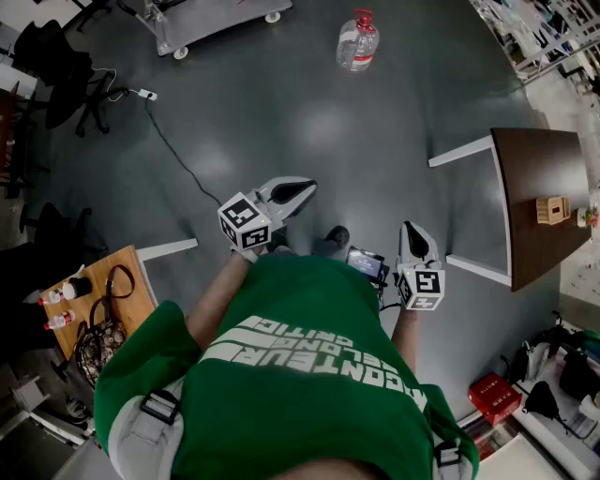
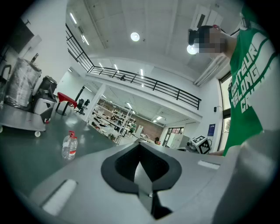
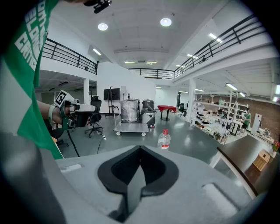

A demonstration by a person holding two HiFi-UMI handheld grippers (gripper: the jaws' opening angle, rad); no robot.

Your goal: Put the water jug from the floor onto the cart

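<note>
The water jug (image 1: 357,40), clear with a red cap and red label, stands upright on the grey floor well ahead of me. It shows small in the left gripper view (image 2: 69,145) and the right gripper view (image 3: 164,139). The flat grey cart (image 1: 211,19) on castors sits at the far left of the jug, with wrapped bins behind it (image 3: 130,127). My left gripper (image 1: 302,191) is held level in front of my body, shut and empty. My right gripper (image 1: 413,232) tilts downward beside it, shut with nothing in it. Both are far from the jug.
A dark brown table (image 1: 539,202) with a small wooden box stands at the right. A low wooden table (image 1: 94,300) with bottles and a bag is at my left. A black cable (image 1: 173,150) runs across the floor. Office chairs (image 1: 66,80) stand far left.
</note>
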